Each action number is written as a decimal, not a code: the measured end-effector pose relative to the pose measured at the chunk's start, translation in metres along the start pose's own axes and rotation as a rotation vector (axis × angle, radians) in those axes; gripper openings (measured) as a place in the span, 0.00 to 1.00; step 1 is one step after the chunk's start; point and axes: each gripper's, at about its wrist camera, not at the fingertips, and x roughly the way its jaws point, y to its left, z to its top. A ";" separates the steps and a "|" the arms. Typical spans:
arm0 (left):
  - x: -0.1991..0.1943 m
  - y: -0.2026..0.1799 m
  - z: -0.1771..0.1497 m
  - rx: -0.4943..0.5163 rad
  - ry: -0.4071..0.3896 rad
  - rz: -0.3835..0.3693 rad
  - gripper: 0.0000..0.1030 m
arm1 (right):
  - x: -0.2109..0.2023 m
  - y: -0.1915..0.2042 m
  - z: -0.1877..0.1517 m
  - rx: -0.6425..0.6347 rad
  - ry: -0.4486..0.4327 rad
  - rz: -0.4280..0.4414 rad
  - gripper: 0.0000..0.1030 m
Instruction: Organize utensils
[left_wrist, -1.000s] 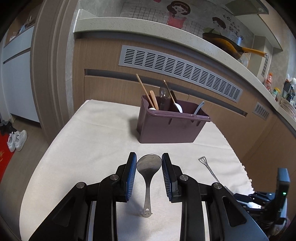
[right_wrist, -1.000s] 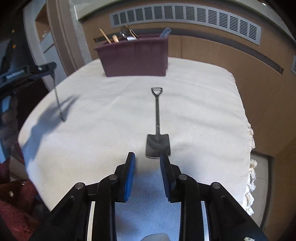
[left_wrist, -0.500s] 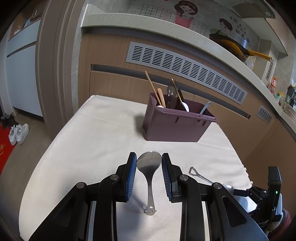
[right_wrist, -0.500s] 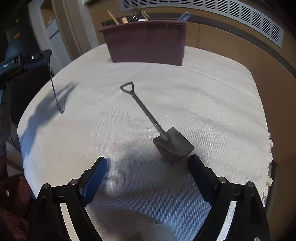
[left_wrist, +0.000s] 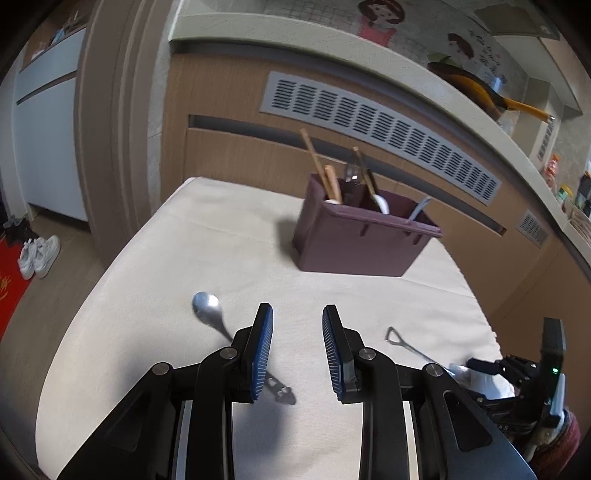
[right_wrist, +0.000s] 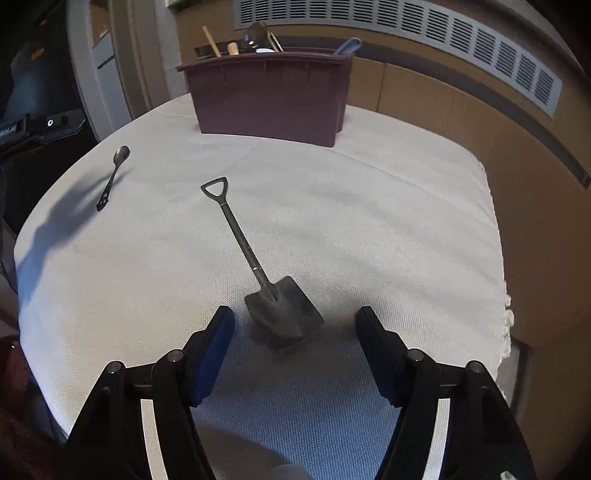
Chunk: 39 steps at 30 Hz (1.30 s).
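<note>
On the desk: white cloth-covered desk (right_wrist: 369, 206), maroon utensil caddy (right_wrist: 269, 99) up at the far edge with chopsticks and spoons already standing in it.
Shovel spoon: little shovel-shaped spoon (right_wrist: 258, 266) lies flat near the front edge, blade toward the camera, D-handle pointing away and a bit left, roughly toward the caddy.
Right hand-held gripper: right hand-held gripper (right_wrist: 295, 328) is right over the blade, jaws closing but not touching it yet, blade sits between the pads. Nothing grasped.
Key relation: the blade is just ahead of the fingertips, long axis running away from the gripper, so I'd guess it pinches the blade end.
Left hand-held gripper: left hand-held gripper (left_wrist: 297, 343) is released, half open, holding nothing.
Metal spoon: round metal spoon (left_wrist: 207, 306) lies on the cloth just left of it, handle passing under the left finger.
Nearer hand: right for the shovel, left for the spoon.
</note>
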 end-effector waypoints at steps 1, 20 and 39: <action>0.001 0.004 -0.001 -0.013 0.008 0.015 0.28 | -0.002 0.003 0.001 -0.009 -0.001 0.007 0.33; 0.088 0.069 0.004 -0.263 0.214 0.165 0.29 | -0.035 0.016 0.047 -0.013 -0.104 0.077 0.06; 0.118 -0.002 0.002 0.258 0.338 -0.006 0.32 | 0.066 0.067 0.105 -0.333 0.065 0.217 0.30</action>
